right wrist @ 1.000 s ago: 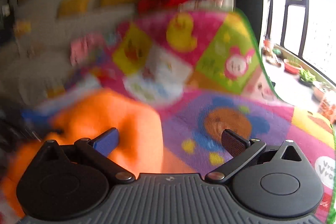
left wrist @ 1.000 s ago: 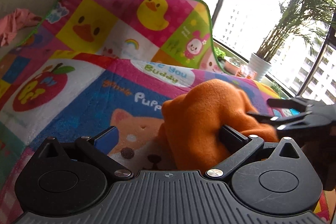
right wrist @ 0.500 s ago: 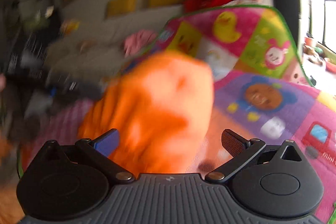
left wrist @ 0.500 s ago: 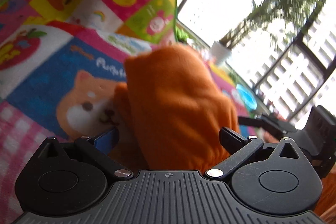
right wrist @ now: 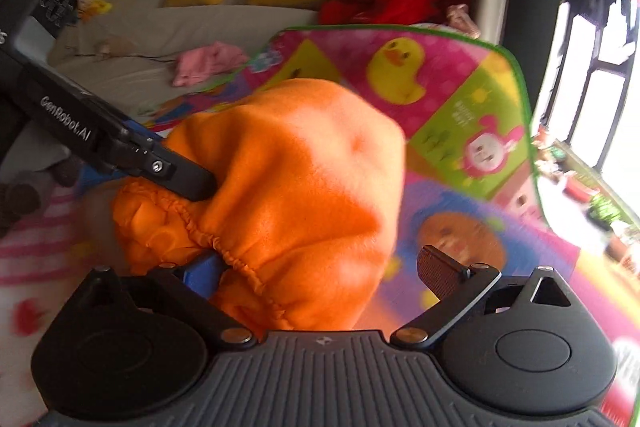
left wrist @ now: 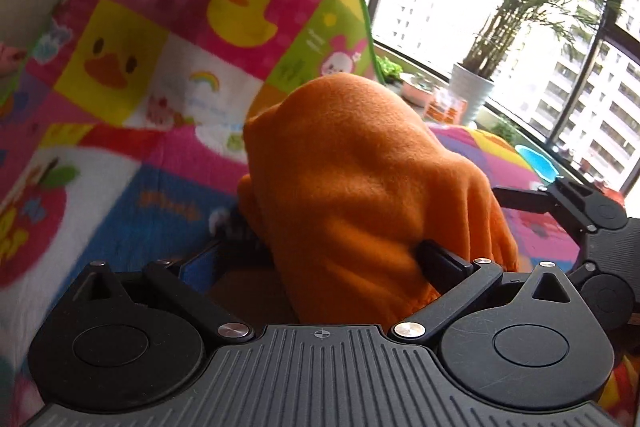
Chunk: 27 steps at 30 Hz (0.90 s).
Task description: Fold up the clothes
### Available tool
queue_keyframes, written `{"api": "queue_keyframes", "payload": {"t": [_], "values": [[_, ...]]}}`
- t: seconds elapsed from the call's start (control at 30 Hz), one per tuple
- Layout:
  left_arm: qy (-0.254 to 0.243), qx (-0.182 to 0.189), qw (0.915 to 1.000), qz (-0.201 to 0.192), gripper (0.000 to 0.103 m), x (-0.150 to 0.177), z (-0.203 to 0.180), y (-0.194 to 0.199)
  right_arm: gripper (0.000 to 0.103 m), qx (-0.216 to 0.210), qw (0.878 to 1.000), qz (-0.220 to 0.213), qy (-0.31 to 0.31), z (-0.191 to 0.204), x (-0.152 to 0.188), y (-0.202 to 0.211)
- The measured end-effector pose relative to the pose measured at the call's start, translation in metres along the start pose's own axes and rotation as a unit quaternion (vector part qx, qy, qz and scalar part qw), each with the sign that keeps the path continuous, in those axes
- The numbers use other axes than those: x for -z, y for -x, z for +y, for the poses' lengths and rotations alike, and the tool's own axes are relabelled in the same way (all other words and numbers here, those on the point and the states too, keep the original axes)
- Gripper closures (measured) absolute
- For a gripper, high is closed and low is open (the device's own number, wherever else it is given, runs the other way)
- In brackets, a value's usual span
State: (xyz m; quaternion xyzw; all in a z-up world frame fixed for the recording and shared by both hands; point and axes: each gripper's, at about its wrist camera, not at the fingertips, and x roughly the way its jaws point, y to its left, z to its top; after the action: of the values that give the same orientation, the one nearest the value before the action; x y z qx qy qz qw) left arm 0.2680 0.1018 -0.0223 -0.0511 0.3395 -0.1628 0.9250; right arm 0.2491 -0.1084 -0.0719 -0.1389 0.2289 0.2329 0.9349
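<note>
A bright patchwork cartoon play mat (left wrist: 152, 75) covers the surface. The left hand-held gripper (left wrist: 316, 259) has its fingers spread wide, with a bunched orange fleece garment (left wrist: 360, 187) heaped between them above the mat. The right hand-held gripper (right wrist: 316, 267) is likewise spread, the garment's elastic hem (right wrist: 224, 247) against its left finger. The fleece looks soft, light and floppy; that gathered hem seems the firmest place to pinch.
</note>
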Motion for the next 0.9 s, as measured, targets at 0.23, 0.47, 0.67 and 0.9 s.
{"api": "queue_keyframes", "payload": {"t": [0.23,0.47,0.67,0.9], "values": [[0.002,0.004,1.0,-0.007,0.0,-0.025,0.003,0.005,0.0,-0.047,0.995,0.015,-0.085,-0.047,-0.016,-0.001],[0.04,0.002,0.999,-0.021,0.0,-0.054,0.02,-0.004,0.0,-0.111,0.956,-0.015,-0.27,-0.116,-0.021,-0.008],[0.033,-0.043,0.9984,-0.012,0.0,-0.061,0.041,-0.033,0.0,-0.199,0.951,0.011,-0.237,-0.072,-0.023,-0.029],[0.045,-0.034,0.9982,-0.022,0.0,-0.06,0.054,-0.044,0.0,-0.17,0.977,-0.015,-0.129,-0.051,-0.044,-0.005]]}}
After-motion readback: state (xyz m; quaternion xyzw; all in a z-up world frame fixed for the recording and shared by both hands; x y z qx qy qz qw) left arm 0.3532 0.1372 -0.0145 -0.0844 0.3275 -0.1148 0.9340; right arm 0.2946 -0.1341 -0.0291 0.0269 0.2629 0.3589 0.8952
